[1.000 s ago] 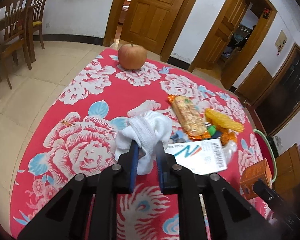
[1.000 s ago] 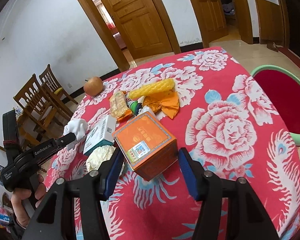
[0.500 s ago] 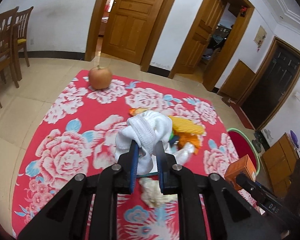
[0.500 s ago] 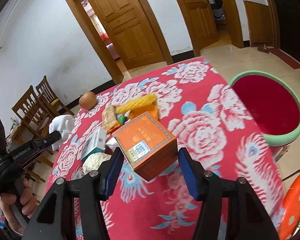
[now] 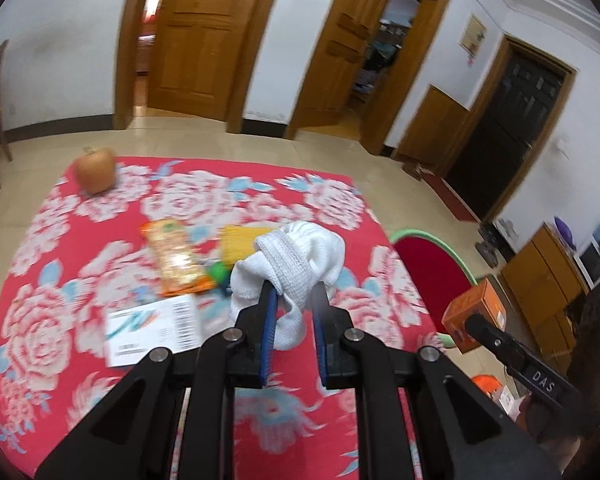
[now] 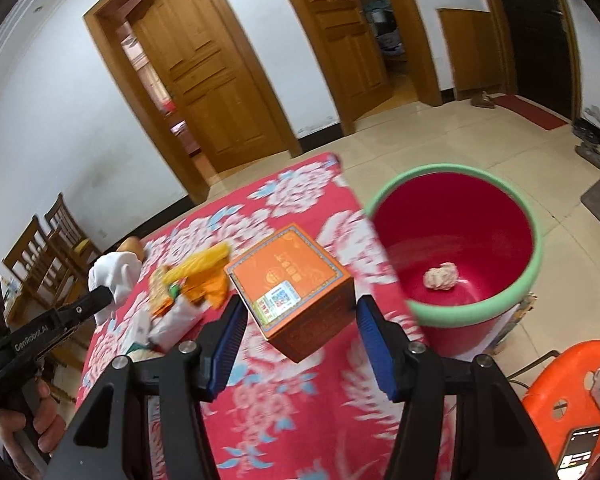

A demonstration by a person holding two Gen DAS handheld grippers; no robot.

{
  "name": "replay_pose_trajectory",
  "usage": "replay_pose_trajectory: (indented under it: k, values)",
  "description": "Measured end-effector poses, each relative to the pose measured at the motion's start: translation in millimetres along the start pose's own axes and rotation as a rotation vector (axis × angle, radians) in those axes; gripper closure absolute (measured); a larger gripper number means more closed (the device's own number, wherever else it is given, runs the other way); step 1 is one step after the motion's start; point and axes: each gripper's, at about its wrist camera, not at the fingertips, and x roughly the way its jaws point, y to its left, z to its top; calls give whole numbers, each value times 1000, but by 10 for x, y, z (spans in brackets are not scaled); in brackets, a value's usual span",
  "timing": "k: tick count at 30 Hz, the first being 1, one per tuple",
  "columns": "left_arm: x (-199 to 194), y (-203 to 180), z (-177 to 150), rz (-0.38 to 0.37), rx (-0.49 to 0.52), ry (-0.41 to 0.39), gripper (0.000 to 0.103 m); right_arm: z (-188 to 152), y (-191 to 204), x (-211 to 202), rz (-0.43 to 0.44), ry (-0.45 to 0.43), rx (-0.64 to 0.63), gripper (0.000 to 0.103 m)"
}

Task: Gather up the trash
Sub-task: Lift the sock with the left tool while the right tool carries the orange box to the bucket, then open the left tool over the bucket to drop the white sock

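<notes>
My left gripper is shut on a white cloth glove and holds it above the red flowered table. My right gripper is shut on an orange box, held above the table's right edge next to the red bin with a green rim. The bin holds a crumpled paper wad. In the left wrist view the box and the bin show at the right. On the table lie a cracker packet, a yellow wrapper and a white carton.
An apple sits at the table's far left corner. Wooden chairs stand left of the table. An orange stool with a phone on it stands at the lower right beside the bin. Doors line the far wall.
Both grippers have lifted and swung right toward the bin, still holding the glove and the box. The bin's inside with the paper wad has come into the right wrist view.
</notes>
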Motion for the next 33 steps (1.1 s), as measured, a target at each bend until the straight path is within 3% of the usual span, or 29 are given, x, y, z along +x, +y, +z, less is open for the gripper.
replay_pose_trajectory:
  k: [10,20,33]
  values:
    - [526,-656,47,-62,113,67,87,178,-669,49,-91,-14,94,43]
    - [944,-1040,38,-88,172,121,87,253,-1152,185,-159,-3,176,42]
    - [1266,-1404,-29,-124,216,174,87,310,-1370,78,-172,-36,210,41]
